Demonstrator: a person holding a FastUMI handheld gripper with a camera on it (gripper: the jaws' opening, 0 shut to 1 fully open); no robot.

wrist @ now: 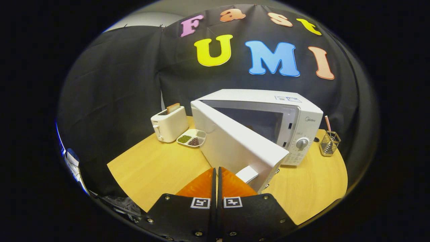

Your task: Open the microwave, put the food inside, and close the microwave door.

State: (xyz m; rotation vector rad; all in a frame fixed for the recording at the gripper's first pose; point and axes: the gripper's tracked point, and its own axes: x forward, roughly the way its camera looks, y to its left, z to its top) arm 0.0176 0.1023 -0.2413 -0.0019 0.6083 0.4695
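Observation:
The white microwave [304, 112] stands on the wooden table [151, 168] with its door [235, 143] swung wide open toward me, showing the dark cavity [258, 122]. A white divided plate [192, 137] with green and dark red beans lies left of the door, beside the toaster. My gripper [216, 169] sits low in front of the door's free edge, its orange fingers [201, 185] pressed together with nothing between them. The door's white handle [247, 174] is just right of the fingertips.
A white toaster [169, 124] with a slice of bread standing in its slot is at the table's back left. A wire holder [329, 143] with a striped straw stands right of the microwave. Bare tabletop lies left of the fingers and in front of the control panel [299, 148].

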